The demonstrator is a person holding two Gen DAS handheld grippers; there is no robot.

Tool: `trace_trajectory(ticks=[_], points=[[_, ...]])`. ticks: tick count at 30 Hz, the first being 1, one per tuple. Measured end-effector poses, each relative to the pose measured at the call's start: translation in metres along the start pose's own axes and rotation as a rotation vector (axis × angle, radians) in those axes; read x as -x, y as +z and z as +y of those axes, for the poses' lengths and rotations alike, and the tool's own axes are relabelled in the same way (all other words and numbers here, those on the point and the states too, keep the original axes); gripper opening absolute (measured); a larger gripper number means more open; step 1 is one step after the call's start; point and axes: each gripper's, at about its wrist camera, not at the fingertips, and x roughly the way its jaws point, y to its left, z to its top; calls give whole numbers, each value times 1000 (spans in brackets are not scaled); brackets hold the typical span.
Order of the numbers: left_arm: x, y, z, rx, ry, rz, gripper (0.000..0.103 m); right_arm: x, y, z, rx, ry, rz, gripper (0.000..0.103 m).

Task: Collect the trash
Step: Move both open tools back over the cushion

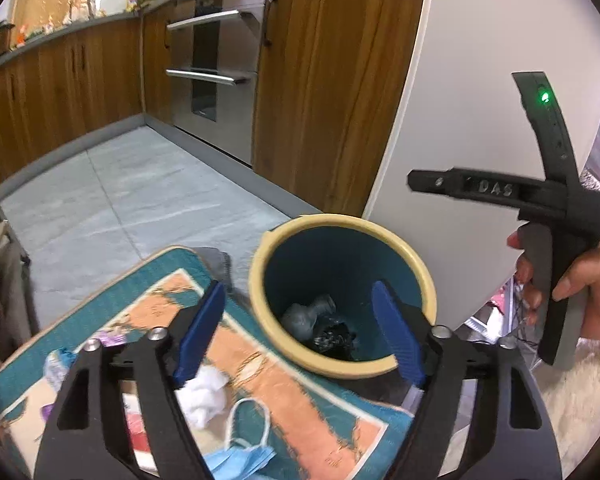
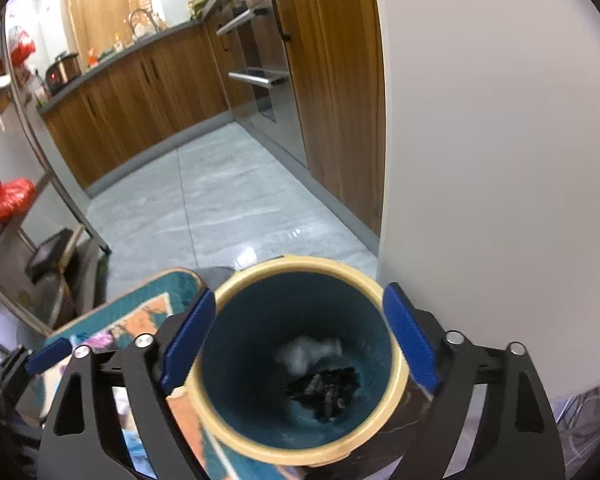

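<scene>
Both the left gripper [image 1: 300,332] and the right gripper [image 2: 298,340] hang with jaws wide apart and empty over the bin [image 2: 300,268] at lower centre, surely so trash falls inside; a tissue [image 1: 204,396] and mask [image 1: 240,452] wait on the mat [image 1: 292,392].

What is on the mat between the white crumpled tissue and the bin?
Nothing lies there: bare orange and teal mat separates the white tissue from the bin, though the left gripper's finger hides part. The left wrist view shows it.

Both wrist cameras look steeply down, close, sharing the bin [image 1: 342,296] [image 2: 300,356]
</scene>
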Motion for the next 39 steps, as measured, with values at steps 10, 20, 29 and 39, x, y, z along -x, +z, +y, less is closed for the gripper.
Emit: trace_trajectory(ticks=[10, 20, 29, 39], points=[[55, -26, 21, 1, 157, -29, 97, 26, -10, 11, -107, 11, -20, 94], [104, -63, 62, 50, 285, -21, 97, 44, -18, 49, -84, 30, -29, 94], [142, -95, 105, 129, 380, -20, 97, 49, -16, 85, -95, 101, -20, 94], [152, -116, 149, 210, 450, 9, 97, 10, -40, 149, -77, 162, 134, 94]])
